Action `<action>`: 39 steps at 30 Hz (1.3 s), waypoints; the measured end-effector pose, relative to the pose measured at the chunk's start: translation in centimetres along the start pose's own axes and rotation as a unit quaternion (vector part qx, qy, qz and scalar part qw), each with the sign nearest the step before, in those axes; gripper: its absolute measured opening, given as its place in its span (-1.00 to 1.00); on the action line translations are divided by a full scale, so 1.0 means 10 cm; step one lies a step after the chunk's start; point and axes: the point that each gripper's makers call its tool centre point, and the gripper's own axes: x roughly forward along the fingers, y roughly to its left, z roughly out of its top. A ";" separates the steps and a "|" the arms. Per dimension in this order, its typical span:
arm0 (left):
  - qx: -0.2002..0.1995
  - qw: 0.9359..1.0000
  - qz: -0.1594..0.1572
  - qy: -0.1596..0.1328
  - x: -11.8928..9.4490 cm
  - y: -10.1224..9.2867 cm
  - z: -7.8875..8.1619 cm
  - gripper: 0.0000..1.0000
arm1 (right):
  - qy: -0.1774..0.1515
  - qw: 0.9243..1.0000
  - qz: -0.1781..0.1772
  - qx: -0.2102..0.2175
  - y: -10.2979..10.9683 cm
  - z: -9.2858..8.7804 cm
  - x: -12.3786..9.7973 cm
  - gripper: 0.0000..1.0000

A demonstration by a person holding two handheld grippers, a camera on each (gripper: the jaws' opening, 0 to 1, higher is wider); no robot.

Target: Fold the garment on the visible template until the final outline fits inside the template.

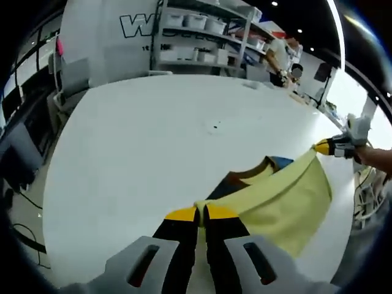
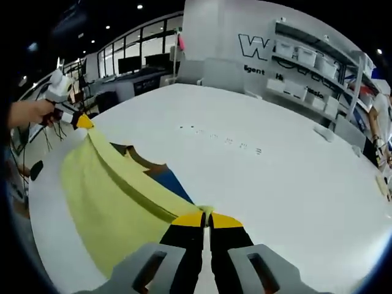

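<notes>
L gripper (image 1: 201, 214) & R gripper (image 2: 208, 218) clamped on yellow shirt (image 1: 278, 202) edge | held taut above white table (image 1: 153, 147) | advise: keep tension even, lower fold square.

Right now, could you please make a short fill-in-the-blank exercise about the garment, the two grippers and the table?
1. The garment held between the two grippers is mostly ____ in colour.
2. The left gripper is ____ on one edge of the garment.
3. The right gripper pulls the fabric taut above a ____ table.
4. A ____ collar shows on the garment.

Missing words: yellow; shut; white; brown
</notes>
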 end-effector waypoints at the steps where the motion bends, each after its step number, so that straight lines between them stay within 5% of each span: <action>1: 0.000 1.000 0.002 0.002 0.02 -0.01 -0.02 -0.81 | 0.006 1.000 0.000 0.002 0.00 -0.03 0.04 -1.00; 20: 0.022 0.999 0.000 0.036 0.28 0.00 -0.25 -0.81 | 0.035 0.999 0.008 0.007 -0.01 -0.30 0.31 -1.00; 24: 0.053 0.998 -0.012 0.027 0.23 -0.03 -0.21 -0.78 | 0.006 1.000 0.008 -0.015 -0.03 -0.20 0.26 -0.79; 32: 0.137 0.990 -0.027 0.008 0.09 -0.04 -0.08 -0.66 | -0.025 0.997 0.046 -0.064 0.02 -0.09 0.10 -0.78; 39: 0.203 0.978 -0.038 0.022 0.11 -0.08 -0.15 -0.57 | -0.009 0.987 0.071 -0.146 0.11 -0.18 0.12 -0.65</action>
